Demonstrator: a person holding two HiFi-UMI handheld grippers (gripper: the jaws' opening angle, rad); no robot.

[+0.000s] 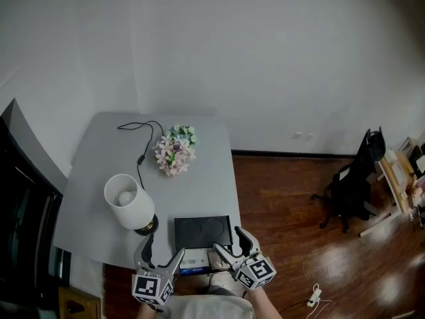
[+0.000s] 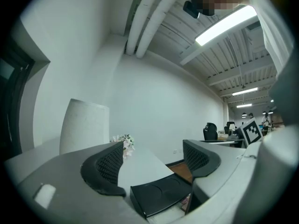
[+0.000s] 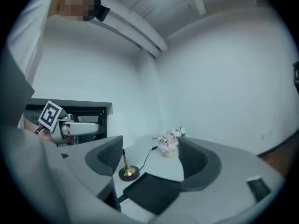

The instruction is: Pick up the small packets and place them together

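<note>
Small packets lie at the table's near edge, just in front of a black tray [image 1: 203, 231]: a blue and white one [image 1: 192, 265] and a brownish one [image 1: 218, 260]. In the left gripper view only a pinkish corner of a packet [image 2: 187, 202] shows below the tray [image 2: 161, 195]. My left gripper [image 1: 164, 248] [image 2: 154, 164] is held level at the near edge, left of the packets, open and empty. The right gripper [image 1: 228, 240] [image 3: 149, 160] hovers over the tray's [image 3: 152, 192] near right corner, also open with nothing between its jaws.
The grey table [image 1: 99, 178] carries a white-shaded lamp [image 1: 129, 201] with a brass base [image 3: 127, 172], a bunch of flowers [image 1: 176, 150] and a black cable [image 1: 141, 145]. An office chair [image 1: 355, 178] stands on the wooden floor to the right. A dark cabinet [image 1: 20, 205] flanks the table's left.
</note>
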